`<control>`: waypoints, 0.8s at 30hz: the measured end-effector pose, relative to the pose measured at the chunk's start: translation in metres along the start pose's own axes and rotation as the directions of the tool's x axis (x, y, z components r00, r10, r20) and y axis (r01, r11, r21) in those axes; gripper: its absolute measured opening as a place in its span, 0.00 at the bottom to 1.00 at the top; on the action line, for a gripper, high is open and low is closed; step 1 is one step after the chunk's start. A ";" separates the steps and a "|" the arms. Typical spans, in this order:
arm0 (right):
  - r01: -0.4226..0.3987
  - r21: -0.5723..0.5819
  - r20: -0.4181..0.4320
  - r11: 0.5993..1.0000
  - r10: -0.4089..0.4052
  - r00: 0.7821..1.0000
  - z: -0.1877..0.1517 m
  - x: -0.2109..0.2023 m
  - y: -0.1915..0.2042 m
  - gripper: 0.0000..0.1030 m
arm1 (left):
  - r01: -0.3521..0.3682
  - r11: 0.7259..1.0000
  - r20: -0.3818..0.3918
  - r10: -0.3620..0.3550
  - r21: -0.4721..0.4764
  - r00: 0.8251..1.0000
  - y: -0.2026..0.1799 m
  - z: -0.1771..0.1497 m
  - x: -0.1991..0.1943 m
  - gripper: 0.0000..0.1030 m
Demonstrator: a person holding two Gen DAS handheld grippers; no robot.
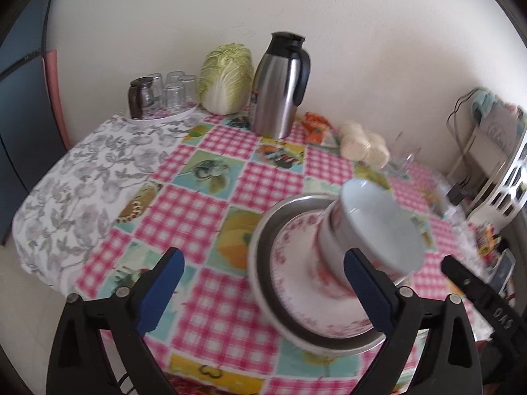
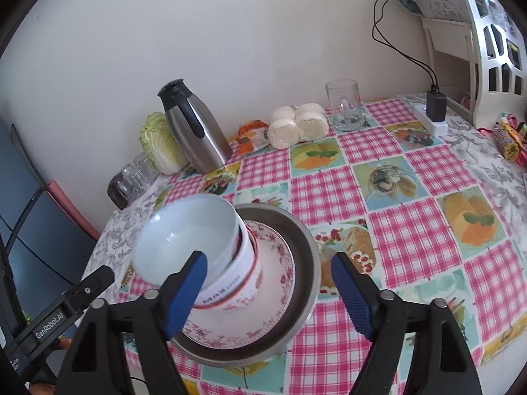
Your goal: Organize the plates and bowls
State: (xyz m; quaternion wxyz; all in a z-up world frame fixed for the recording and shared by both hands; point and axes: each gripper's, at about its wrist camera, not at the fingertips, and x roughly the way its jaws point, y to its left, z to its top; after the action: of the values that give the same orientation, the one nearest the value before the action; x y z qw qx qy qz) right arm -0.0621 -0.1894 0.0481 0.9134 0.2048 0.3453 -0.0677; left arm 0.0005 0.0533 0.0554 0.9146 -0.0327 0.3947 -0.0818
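Note:
A stack stands on the checked tablecloth: a metal plate (image 2: 304,240) at the bottom, a floral china plate (image 2: 278,263) on it, then nested white bowls (image 2: 184,240) on top. The same stack shows in the left wrist view, with metal plate (image 1: 263,230), floral plate (image 1: 296,247) and bowls (image 1: 372,223). My left gripper (image 1: 263,293) is open, just left of the stack, holding nothing. My right gripper (image 2: 268,293) is open, its fingers either side of the stack's near edge, holding nothing.
Along the wall stand a steel thermos jug (image 2: 194,128), a cabbage (image 2: 161,148), glasses on a tray (image 1: 161,95), wrapped buns (image 2: 298,125) and a glass mug (image 2: 344,105). A power strip with charger (image 2: 433,112) and a white shelf (image 2: 487,33) are at the right.

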 end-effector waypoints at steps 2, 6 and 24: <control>0.018 -0.009 -0.018 1.000 -0.018 1.000 -0.007 0.003 -0.003 0.86 | -0.032 0.999 -0.025 0.033 0.024 0.999 0.003 -0.006 0.006 0.96; 0.035 -0.025 -0.040 0.999 -0.036 0.999 -0.017 0.006 -0.006 1.00 | -0.051 0.997 -0.070 0.055 0.055 0.996 0.008 -0.018 0.014 0.96; 0.080 -0.075 -0.080 0.994 -0.086 0.993 -0.034 0.011 -0.006 1.00 | -0.113 0.986 -0.125 0.129 0.123 0.984 0.005 -0.032 0.024 0.96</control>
State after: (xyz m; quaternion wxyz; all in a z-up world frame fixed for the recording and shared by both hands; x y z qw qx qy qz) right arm -0.0756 -0.1807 0.0156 0.9015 0.1600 0.3932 -0.0846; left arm -0.0058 0.0545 0.0154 0.8900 0.0499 0.4503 -0.0507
